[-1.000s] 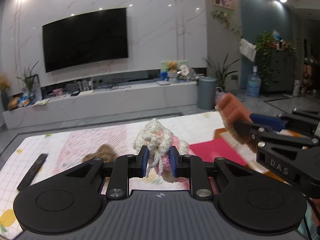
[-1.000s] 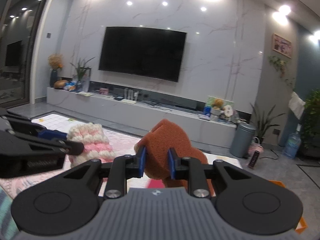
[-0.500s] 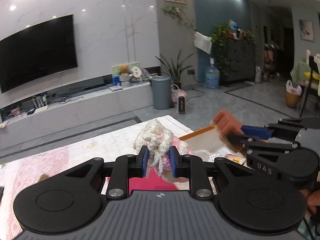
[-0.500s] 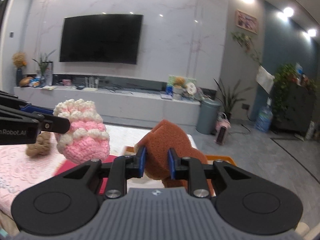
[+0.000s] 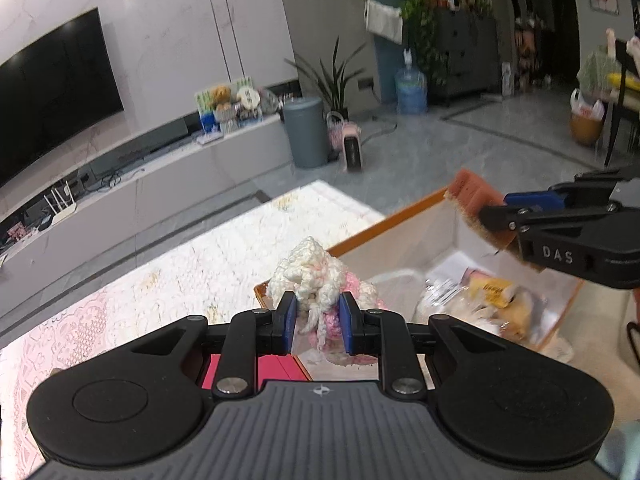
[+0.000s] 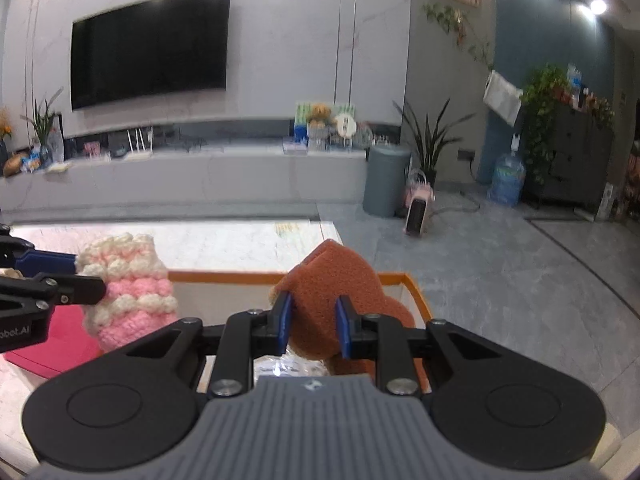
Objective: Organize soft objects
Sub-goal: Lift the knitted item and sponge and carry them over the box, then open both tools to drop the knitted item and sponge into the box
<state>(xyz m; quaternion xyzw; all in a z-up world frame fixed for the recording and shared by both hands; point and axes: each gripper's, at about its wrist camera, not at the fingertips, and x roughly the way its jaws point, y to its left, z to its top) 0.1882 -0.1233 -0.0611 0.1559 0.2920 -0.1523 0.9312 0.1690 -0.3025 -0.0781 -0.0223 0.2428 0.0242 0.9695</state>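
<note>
Swinging rightward off the tabletop [image 5: 192, 272] over the orange-rimmed box [image 5: 384, 226], left tool [image 5: 317, 322] clenched on the crocheted toy [image 5: 316, 276], right tool [image 6: 310, 322] grasping the brown plush [image 6: 340, 276], both now poised for dropping in.

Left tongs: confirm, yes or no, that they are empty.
No, the left tongs are shut on the knit toy, pink and white yarn pinched between the blue pads.

Each black hand-held gripper [image 5: 317, 323] has blue pads, silver screws.
</note>
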